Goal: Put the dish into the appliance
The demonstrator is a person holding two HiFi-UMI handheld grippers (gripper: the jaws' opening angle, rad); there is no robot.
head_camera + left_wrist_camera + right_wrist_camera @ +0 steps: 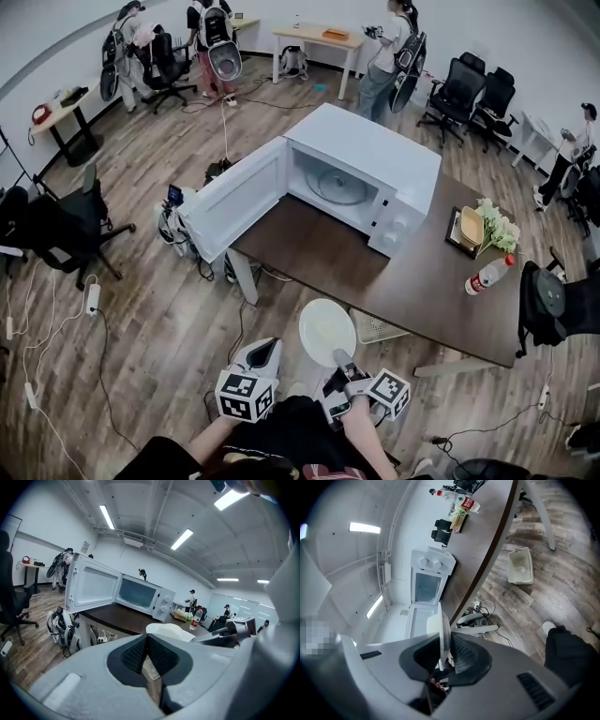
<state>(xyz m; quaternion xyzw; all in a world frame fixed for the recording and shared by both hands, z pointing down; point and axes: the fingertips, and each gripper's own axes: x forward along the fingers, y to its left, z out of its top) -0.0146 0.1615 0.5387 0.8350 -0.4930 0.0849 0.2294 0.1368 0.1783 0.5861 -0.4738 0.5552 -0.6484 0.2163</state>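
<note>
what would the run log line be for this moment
right gripper: shut on plate rim | left gripper: shut, empty | microwave: on table, door open | plate: not yet inside

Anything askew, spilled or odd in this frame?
Only the bottle: it lies on its side on the table, near its right edge in the head view, beside the tray. No spill visible. The microwave door stands open, which suits the task.
</note>
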